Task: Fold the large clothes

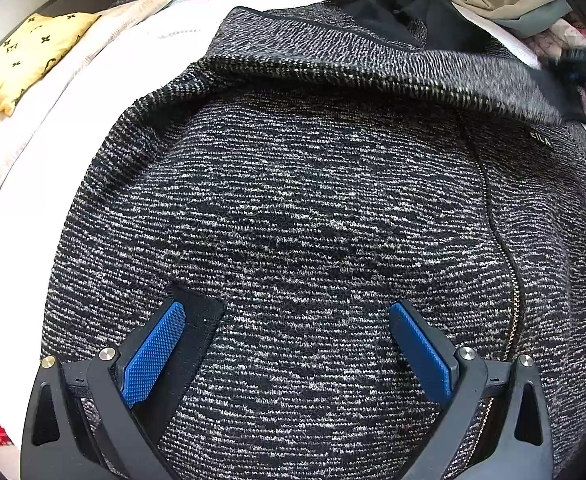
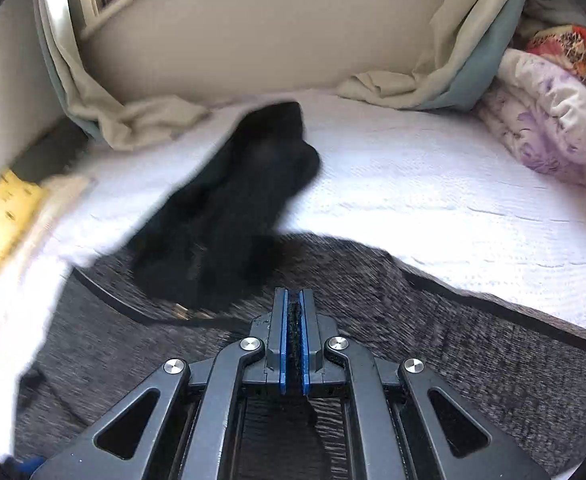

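Note:
A black-and-white knit zip jacket [image 1: 293, 200] lies spread on the white bed [image 1: 153, 48], its zipper [image 1: 505, 240] running down the right side. One sleeve [image 1: 373, 68] lies folded across the chest, below the black hood [image 1: 405, 4]. My left gripper [image 1: 287, 308] hovers open just over the jacket's body, its left finger over a black pocket strip [image 1: 201, 320]. My right gripper [image 2: 293, 294] is shut on a dark knit fold of the jacket [image 2: 453, 340], pinched between the blue pads. The blurred hood [image 2: 233, 208] lies beyond it.
A yellow patterned pillow [image 1: 25, 60] lies at the bed's left edge. Crumpled beige and teal bedding [image 2: 453, 60] is heaped against the far wall. A purple floral quilt [image 2: 553, 120] sits at the right. White sheet [image 2: 413, 200] shows beyond the jacket.

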